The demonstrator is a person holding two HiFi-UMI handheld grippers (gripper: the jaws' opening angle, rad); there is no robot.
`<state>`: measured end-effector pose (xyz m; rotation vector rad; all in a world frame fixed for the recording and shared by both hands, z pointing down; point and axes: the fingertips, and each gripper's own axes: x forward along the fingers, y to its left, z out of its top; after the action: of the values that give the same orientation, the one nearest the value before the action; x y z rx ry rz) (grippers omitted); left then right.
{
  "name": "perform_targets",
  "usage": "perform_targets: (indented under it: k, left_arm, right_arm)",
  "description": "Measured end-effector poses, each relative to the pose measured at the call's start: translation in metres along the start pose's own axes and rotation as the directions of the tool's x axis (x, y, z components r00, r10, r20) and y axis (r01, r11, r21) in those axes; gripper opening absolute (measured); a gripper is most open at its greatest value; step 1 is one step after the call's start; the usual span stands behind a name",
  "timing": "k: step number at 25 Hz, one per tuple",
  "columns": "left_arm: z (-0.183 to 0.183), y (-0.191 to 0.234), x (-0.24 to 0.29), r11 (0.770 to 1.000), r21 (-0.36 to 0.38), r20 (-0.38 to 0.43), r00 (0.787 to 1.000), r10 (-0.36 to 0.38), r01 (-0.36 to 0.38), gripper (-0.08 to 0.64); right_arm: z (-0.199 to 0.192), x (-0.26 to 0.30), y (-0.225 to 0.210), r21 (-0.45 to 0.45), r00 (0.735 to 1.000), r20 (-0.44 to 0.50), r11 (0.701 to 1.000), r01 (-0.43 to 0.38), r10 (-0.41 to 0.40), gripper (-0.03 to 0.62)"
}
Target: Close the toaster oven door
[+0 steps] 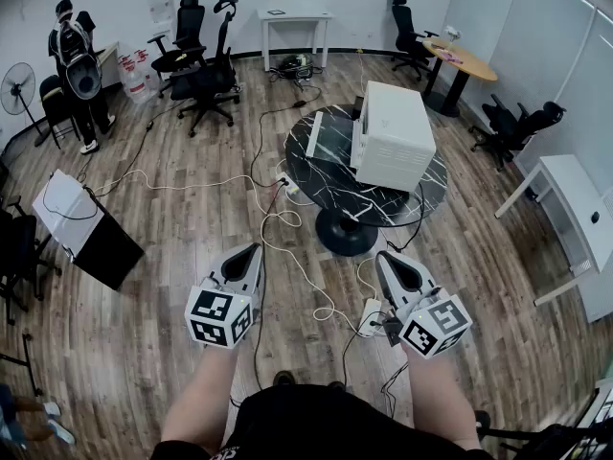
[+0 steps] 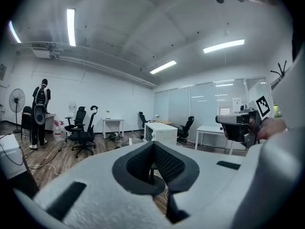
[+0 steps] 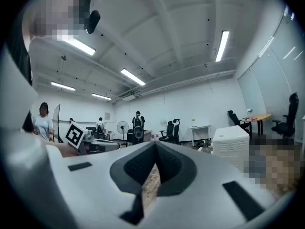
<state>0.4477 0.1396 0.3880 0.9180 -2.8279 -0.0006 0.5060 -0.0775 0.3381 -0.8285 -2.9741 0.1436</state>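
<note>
The white toaster oven (image 1: 393,134) stands on a round black marble table (image 1: 330,195) some way ahead of me. Its door (image 1: 316,134) hangs open, lying flat out to the oven's left. The left gripper view shows the oven (image 2: 161,131) small and far off, and in the right gripper view the oven (image 3: 230,140) sits at the right. My left gripper (image 1: 251,249) and right gripper (image 1: 385,257) hover side by side over the wooden floor, well short of the table. Both are shut and hold nothing.
White cables and a power strip (image 1: 370,316) trail over the floor between me and the table. Black office chairs (image 1: 206,80) and a person (image 1: 77,70) stand at the back left. A fan (image 1: 17,89), white tables (image 1: 575,209) and a round wooden table (image 1: 460,63) line the room's edges.
</note>
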Motion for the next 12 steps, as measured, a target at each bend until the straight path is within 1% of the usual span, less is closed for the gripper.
perform_targets:
  k: [4,7,9,12]
  left_arm:
    - [0.0,0.016,0.001,1.0,0.007,0.004,1.0,-0.002,0.002,0.008]
    - [0.005,0.028,-0.001,1.0,0.013,0.01,1.0,-0.01,0.01,0.008]
    - [0.006,0.036,-0.004,1.0,0.018,0.013,1.0,-0.015,0.015,0.008]
    - [0.004,0.048,-0.007,1.0,0.018,0.015,1.0,-0.02,0.02,0.008]
  right_arm:
    - [0.003,0.019,0.009,-0.017,1.0,0.005,1.0,-0.011,0.011,0.0]
    - [0.005,0.031,0.016,-0.029,1.0,0.008,1.0,-0.001,0.002,0.0]
    - [0.003,0.039,0.02,-0.01,1.0,0.006,1.0,0.005,-0.005,0.002]
    - [-0.002,0.051,0.029,0.053,1.0,0.015,0.999,-0.013,0.013,0.003]
